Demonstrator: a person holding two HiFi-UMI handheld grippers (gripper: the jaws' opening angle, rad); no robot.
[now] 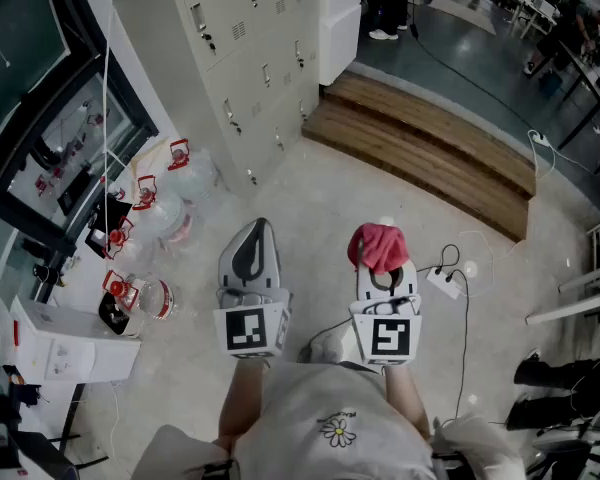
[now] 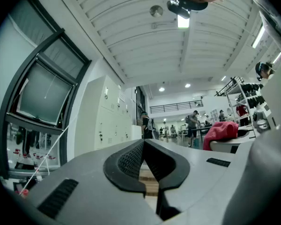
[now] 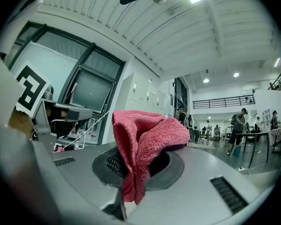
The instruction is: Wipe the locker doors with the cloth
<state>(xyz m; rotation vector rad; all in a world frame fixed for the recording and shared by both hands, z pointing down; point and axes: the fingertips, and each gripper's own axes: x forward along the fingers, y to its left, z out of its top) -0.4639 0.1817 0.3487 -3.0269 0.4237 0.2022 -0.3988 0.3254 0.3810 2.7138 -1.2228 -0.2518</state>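
A red cloth is bunched at the tip of my right gripper, whose jaws are shut on it; in the right gripper view the cloth rises out of the pads. My left gripper is held beside it, jaws shut with nothing between them. The beige locker doors stand ahead and to the left, well away from both grippers. In the left gripper view the lockers show as a pale bank at the left, and the cloth appears at the right.
Several large water bottles with red caps lie on the floor at the left. A wooden step runs ahead to the right. A power strip and cables lie on the floor at the right. White boxes sit at the left.
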